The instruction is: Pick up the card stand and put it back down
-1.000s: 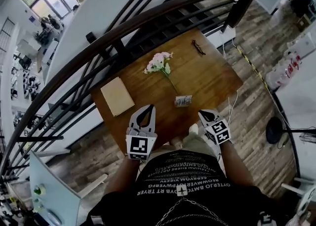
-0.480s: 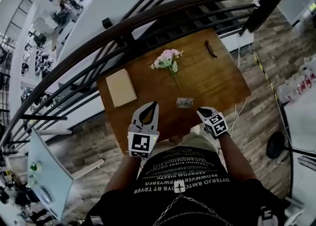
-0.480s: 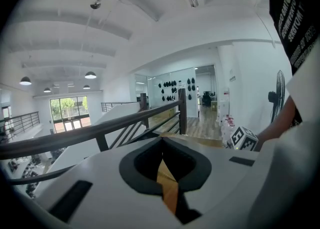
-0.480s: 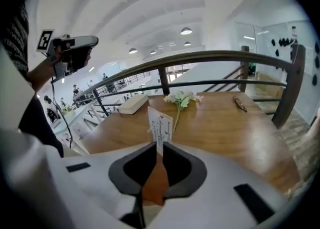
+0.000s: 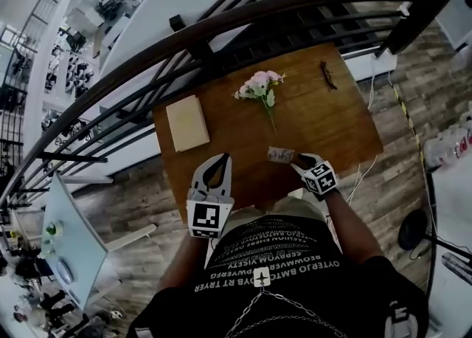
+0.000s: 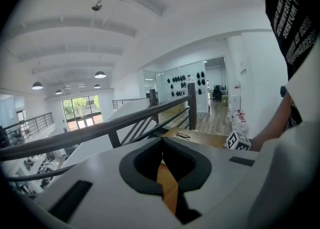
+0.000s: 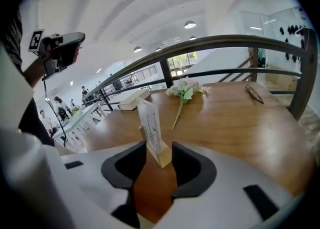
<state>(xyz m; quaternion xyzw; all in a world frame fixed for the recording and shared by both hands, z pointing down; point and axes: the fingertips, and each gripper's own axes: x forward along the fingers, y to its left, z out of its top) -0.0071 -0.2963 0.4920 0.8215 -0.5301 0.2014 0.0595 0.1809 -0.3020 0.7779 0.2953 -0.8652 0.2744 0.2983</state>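
**Right tongs wide around the card stand, left tongs clenched on nothing**

Over to the right tongs point(image 7: 159, 146) first. Their jaws have just been opening, and now they stand well apart, released, with the card stand point(image 7: 150, 121) set right between the tips. The stand's pale wooden block sits down on the surface point(image 7: 235, 123). The right-hand jaw is hard against the block's side or just off it, too close to call. There's a clear sliver of brown wood showing on the left-hand side. No squeeze on it.

The stand itself is upright. A thin white card rises out of a slot in the block and leans a touch to the left, and its fine print is too small to read.

From the head view the stand point(image 5: 281, 154) is just ahead of the right tongs' point(image 5: 300, 161) tips, close to the near edge of the surface.

Now the left tongs point(image 5: 219, 157): clenched, tips meeting, nothing caught in the loop between the pads. They hang over the near edge, well to the left of the stand.

Beyond the right tongs lies a pink-and-white flower sprig point(image 5: 259, 85), stem pointing back towards the stand. A flat tan book point(image 5: 187, 122) sits ahead of the left tongs, and a pair of glasses point(image 5: 327, 75) is out at the far right.
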